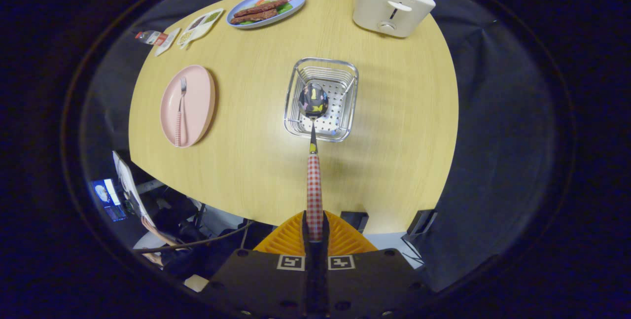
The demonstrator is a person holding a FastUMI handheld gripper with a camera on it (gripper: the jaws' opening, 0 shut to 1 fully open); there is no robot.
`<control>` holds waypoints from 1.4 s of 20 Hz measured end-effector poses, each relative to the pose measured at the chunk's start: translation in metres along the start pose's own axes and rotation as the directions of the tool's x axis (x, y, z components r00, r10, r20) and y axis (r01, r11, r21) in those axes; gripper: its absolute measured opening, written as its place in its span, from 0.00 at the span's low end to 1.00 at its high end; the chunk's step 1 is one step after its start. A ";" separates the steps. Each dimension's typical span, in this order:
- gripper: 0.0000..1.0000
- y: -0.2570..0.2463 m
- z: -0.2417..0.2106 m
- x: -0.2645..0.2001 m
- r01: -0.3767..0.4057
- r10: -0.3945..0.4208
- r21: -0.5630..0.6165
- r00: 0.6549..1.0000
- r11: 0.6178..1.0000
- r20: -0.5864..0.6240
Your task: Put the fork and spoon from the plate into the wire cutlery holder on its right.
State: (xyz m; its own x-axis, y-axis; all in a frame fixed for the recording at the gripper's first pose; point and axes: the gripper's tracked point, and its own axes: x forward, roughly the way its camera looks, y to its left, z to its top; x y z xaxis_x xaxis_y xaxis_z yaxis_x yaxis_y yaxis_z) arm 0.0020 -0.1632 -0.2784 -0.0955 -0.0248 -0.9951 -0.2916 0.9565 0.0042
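Light wooden surface fills the middle of the frame, with dark cloth around it. At the bottom middle, the claw is closed tight on the checked handle of the spoon, one finger on each side. The spoon points straight ahead, and its shiny bowl hangs over the wire holder in the middle of the frame. The holder stands on the surface and has a flat bottom full of small holes. To the left sits the pink plate, well apart from the holder. The fork lies on the plate, prongs pointing away. Farther back, at the upper left, a blue plate holds food, with a small white tray beside it. At the upper right stands a white toaster with bread in its slots.
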 end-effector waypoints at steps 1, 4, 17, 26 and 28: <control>0.02 -0.001 0.003 -0.001 0.010 -0.010 -0.006 1.000 1.000 0.003; 0.05 0.001 0.011 -0.006 0.006 -0.006 -0.020 1.000 1.000 0.020; 0.31 0.014 0.032 -0.026 -0.001 -0.007 0.044 0.983 0.999 0.186; 0.35 0.013 0.021 -0.021 -0.016 -0.004 0.091 0.977 0.996 0.211; 0.35 0.010 0.017 -0.010 -0.003 -0.014 0.090 0.981 0.996 0.194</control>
State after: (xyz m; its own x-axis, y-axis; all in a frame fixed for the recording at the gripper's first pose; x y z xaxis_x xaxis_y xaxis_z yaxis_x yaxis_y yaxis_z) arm 0.0160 -0.1486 -0.2698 0.0951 0.0183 -0.9953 -0.2047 0.9788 -0.0015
